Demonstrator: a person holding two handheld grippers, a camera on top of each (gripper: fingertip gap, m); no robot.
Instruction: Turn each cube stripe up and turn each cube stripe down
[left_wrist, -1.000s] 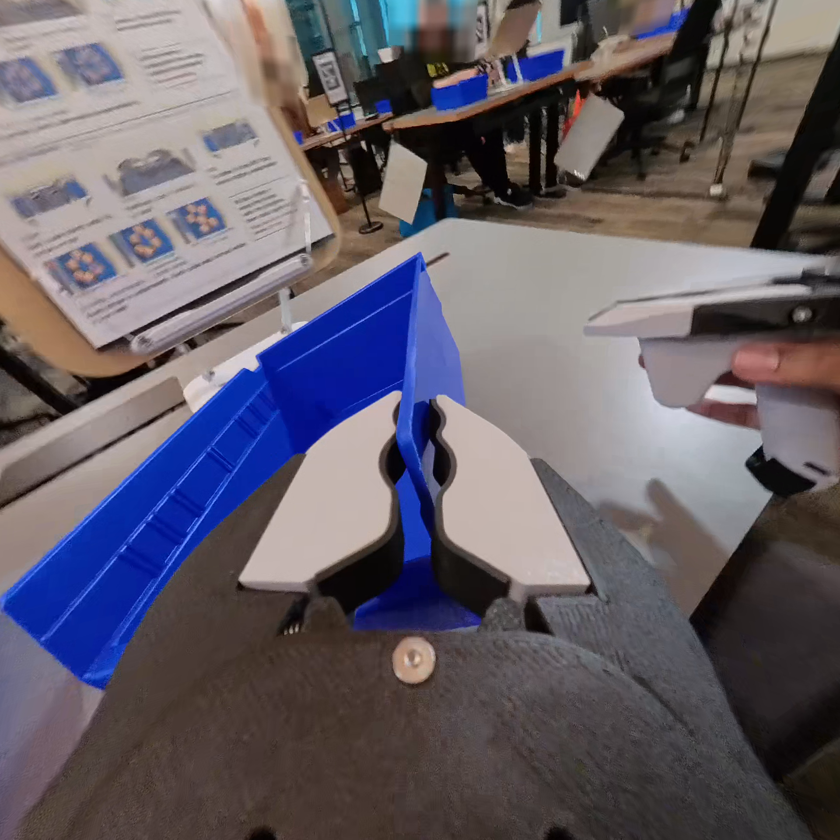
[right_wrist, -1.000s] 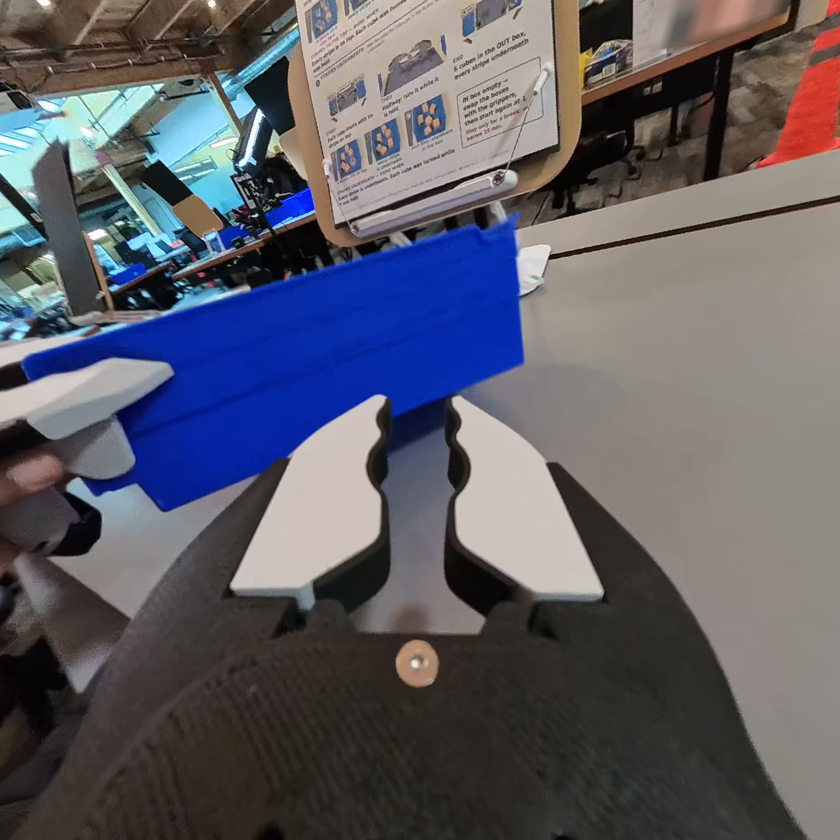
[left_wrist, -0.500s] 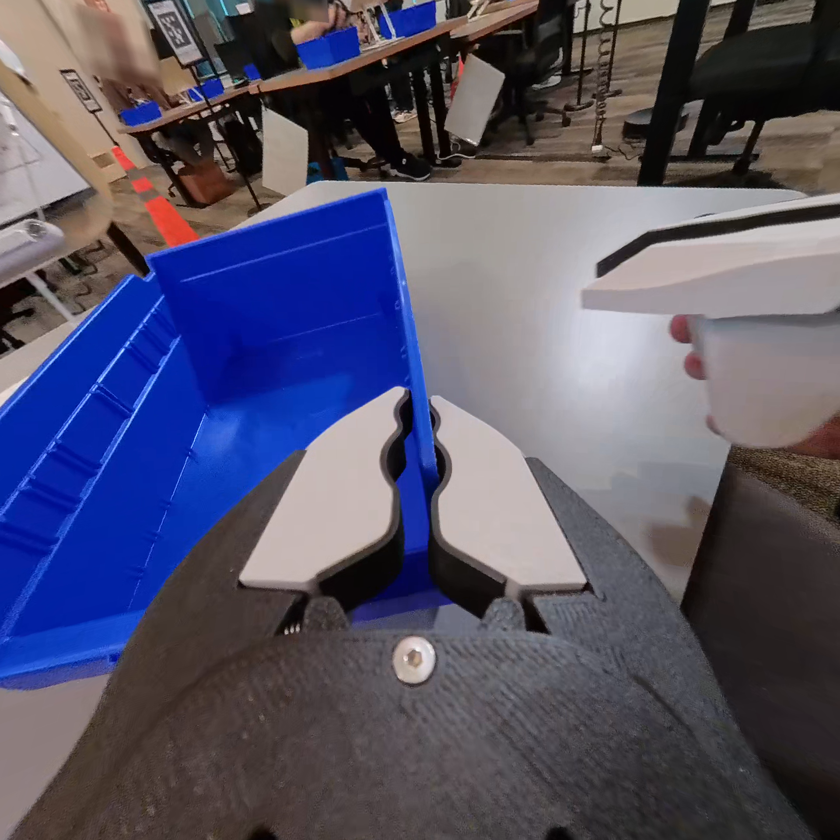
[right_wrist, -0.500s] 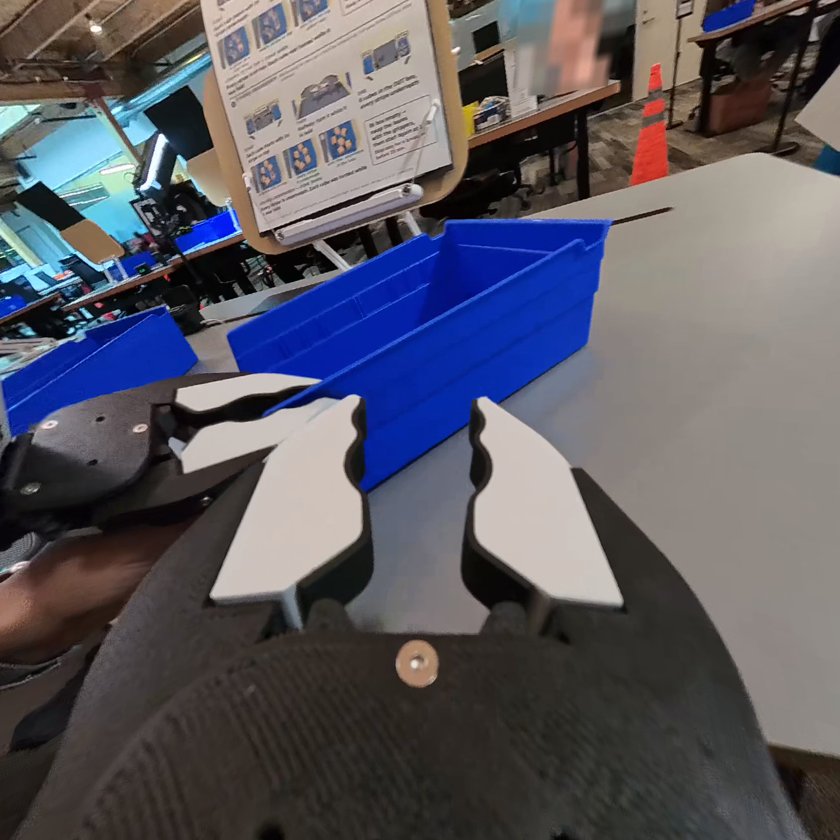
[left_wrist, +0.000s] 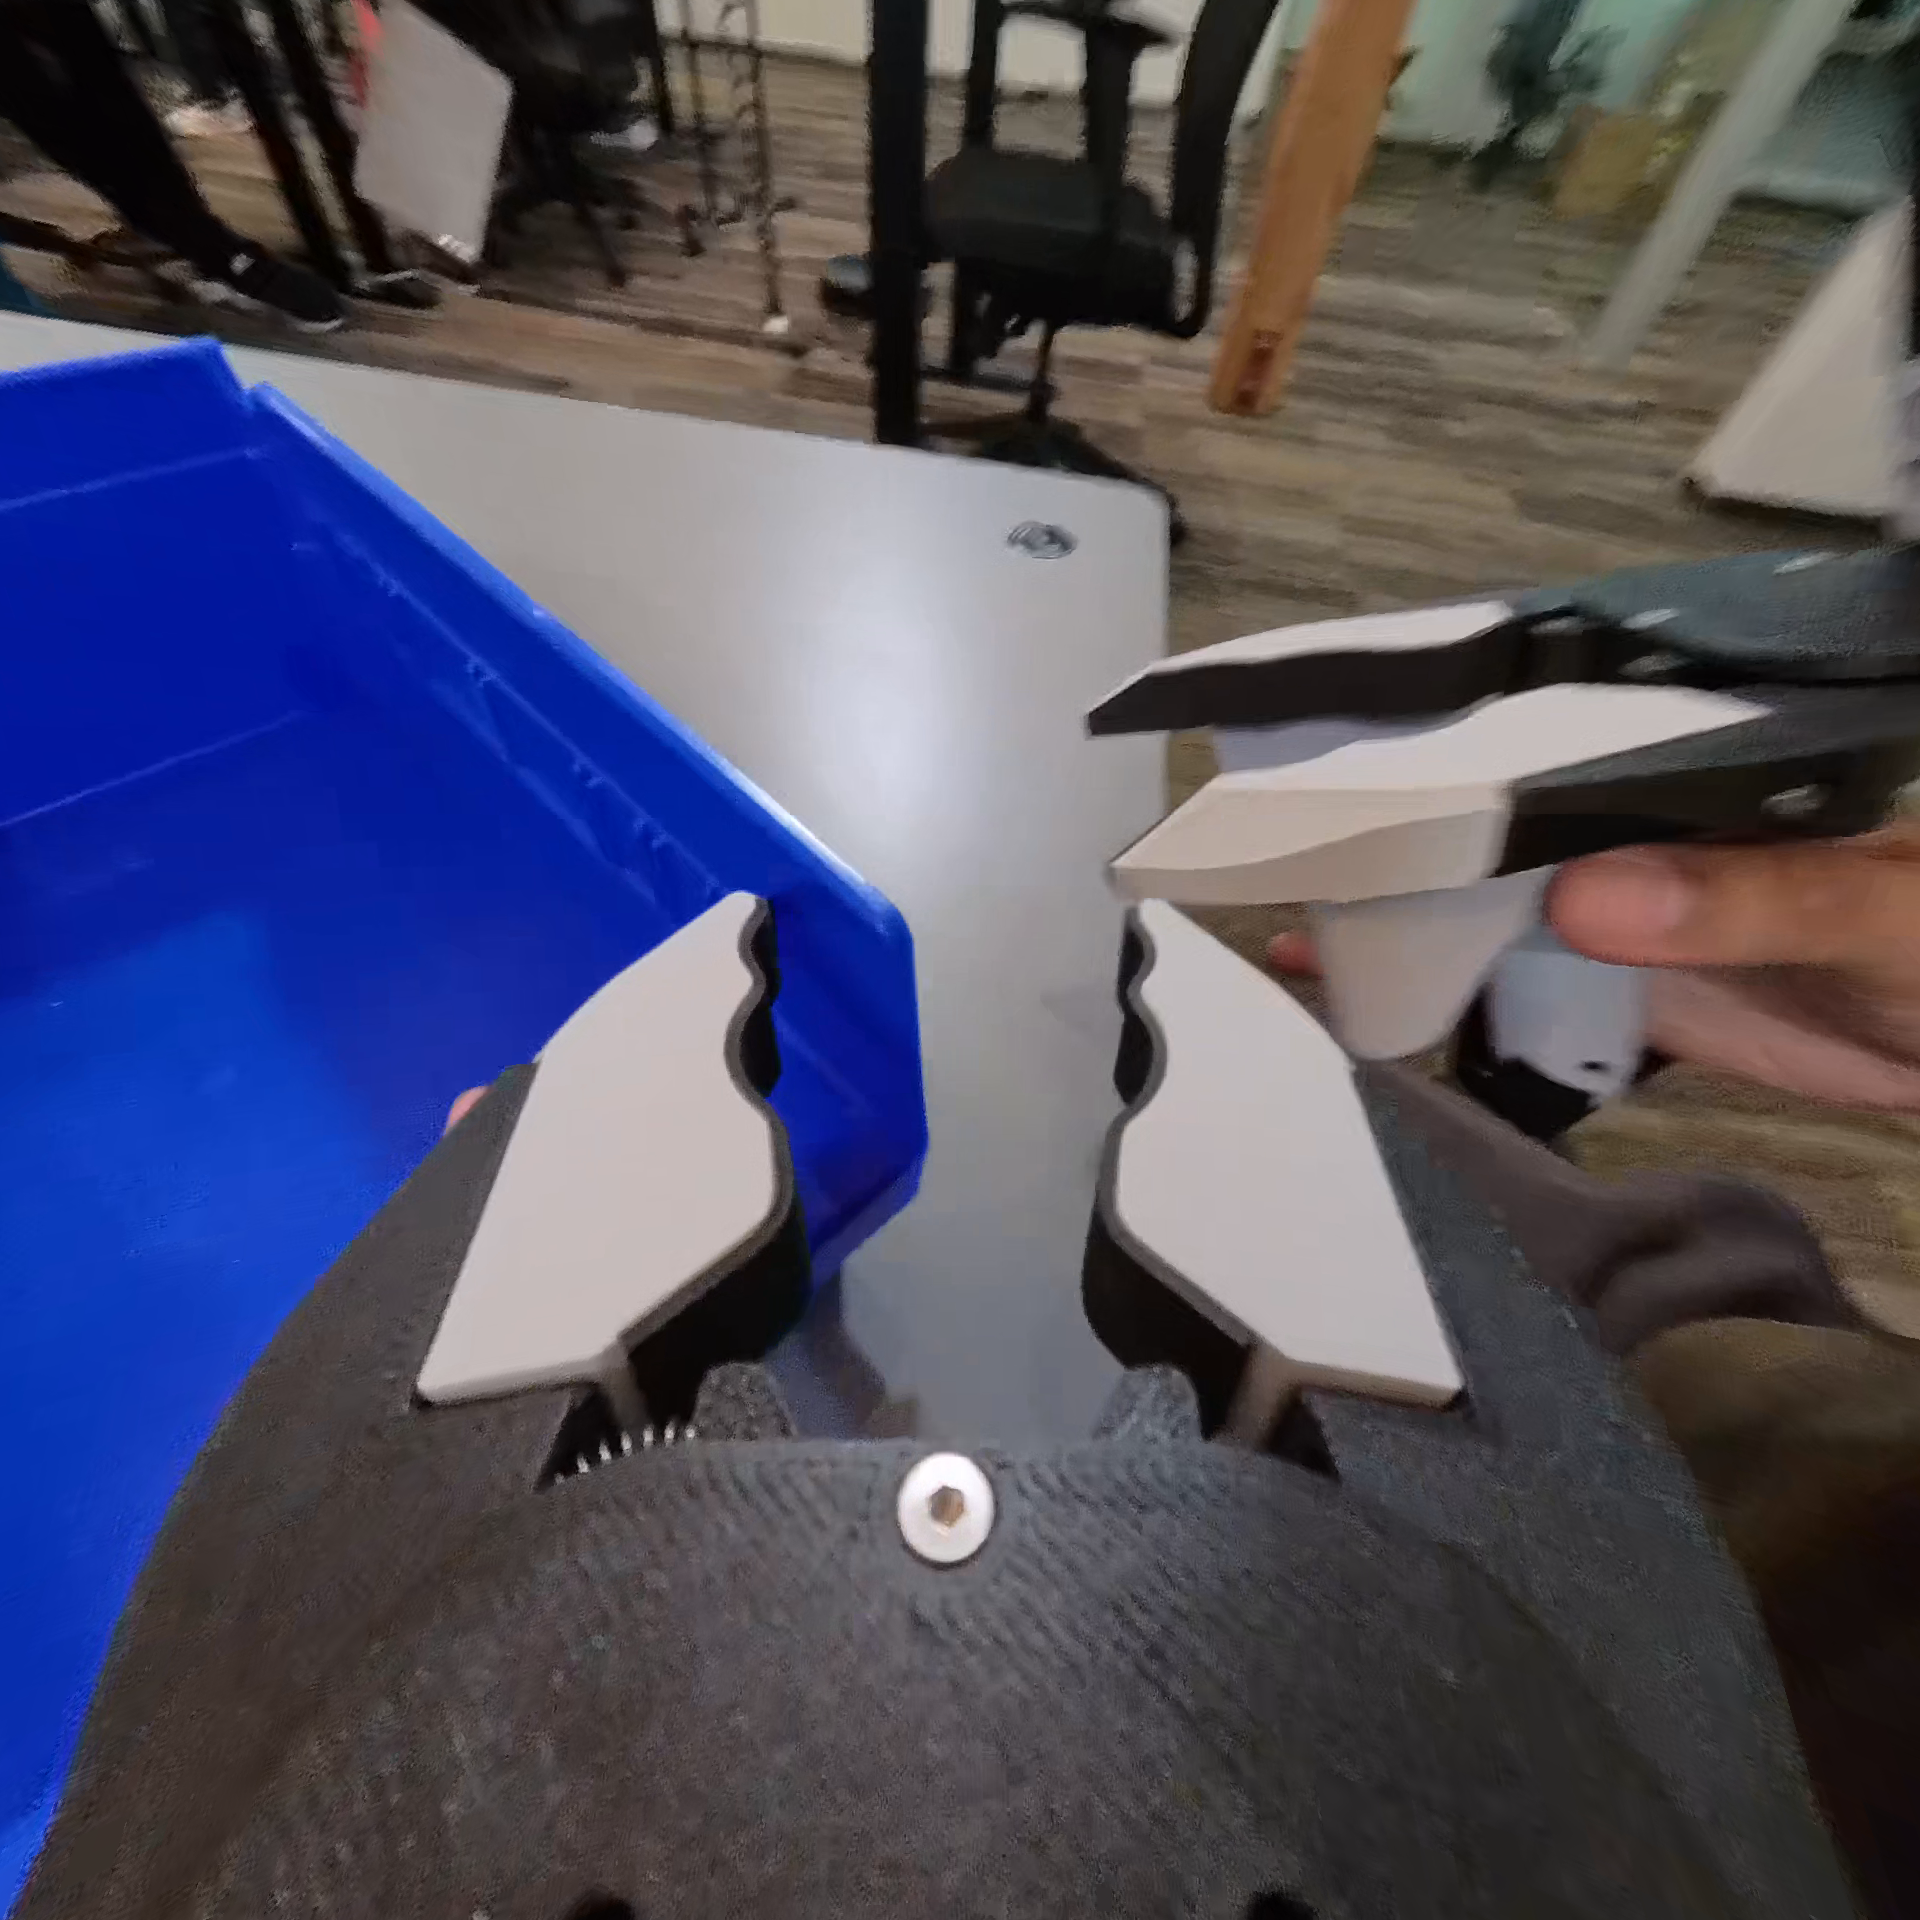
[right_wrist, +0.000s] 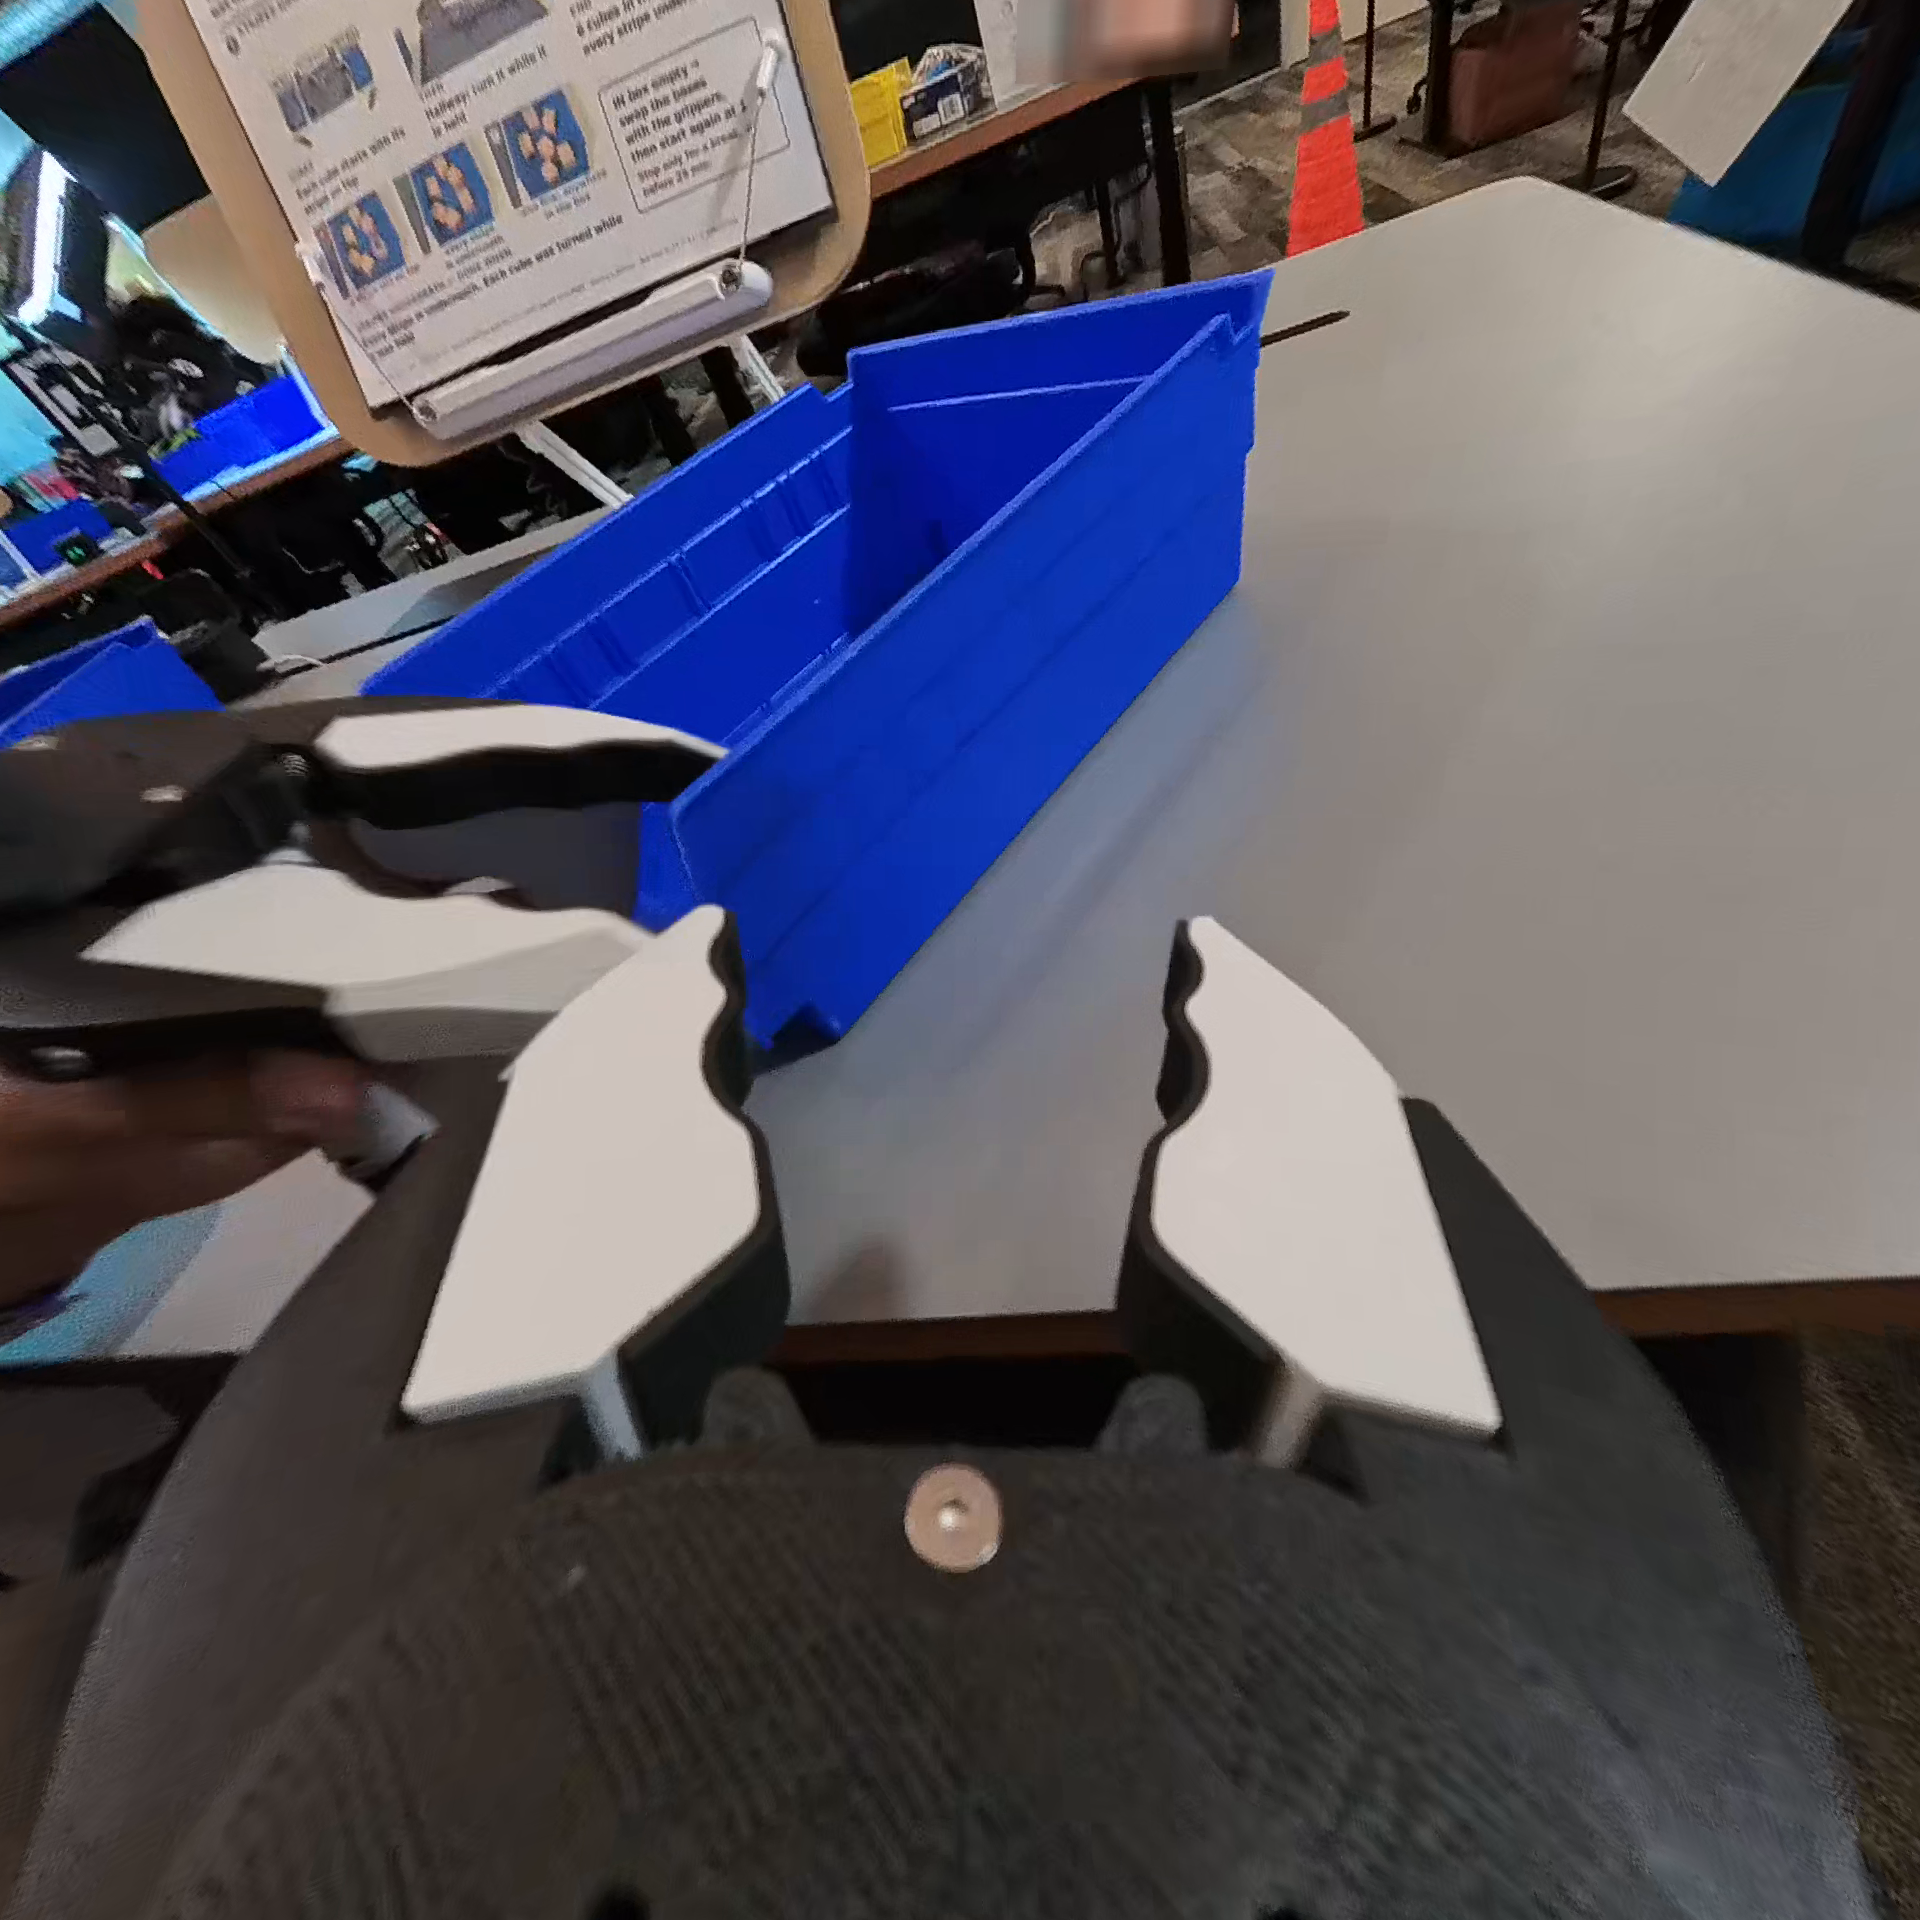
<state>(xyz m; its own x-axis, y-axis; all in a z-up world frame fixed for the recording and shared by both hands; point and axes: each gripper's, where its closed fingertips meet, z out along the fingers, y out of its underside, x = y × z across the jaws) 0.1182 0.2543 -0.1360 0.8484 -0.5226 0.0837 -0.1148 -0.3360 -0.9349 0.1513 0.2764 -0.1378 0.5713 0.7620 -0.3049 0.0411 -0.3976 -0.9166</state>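
Observation:
No cube shows in either view. A blue bin (left_wrist: 312, 831) stands on the grey table (left_wrist: 831, 623); the part of its inside that shows is empty. My left gripper (left_wrist: 948, 914) is open and empty, with its left finger over the bin's near right corner and its right finger over bare table. My right gripper (right_wrist: 951, 927) is open and empty above the table's front edge, just right of the bin's near end (right_wrist: 935, 727). Each gripper shows in the other's view, the right one (left_wrist: 1103, 802) and the left one (right_wrist: 665, 842), both open.
An instruction board (right_wrist: 540, 208) on a stand is behind the bin. Another blue bin (right_wrist: 83, 686) sits far left. An orange cone (right_wrist: 1325, 156) and desks stand beyond the table. An office chair (left_wrist: 1049, 229) and a wooden post (left_wrist: 1299, 208) are past the table's far edge.
My left gripper has let go of the bin's wall and opened. The bin, tilted up a second ago, now rests flat on the table. My right gripper has opened wider.

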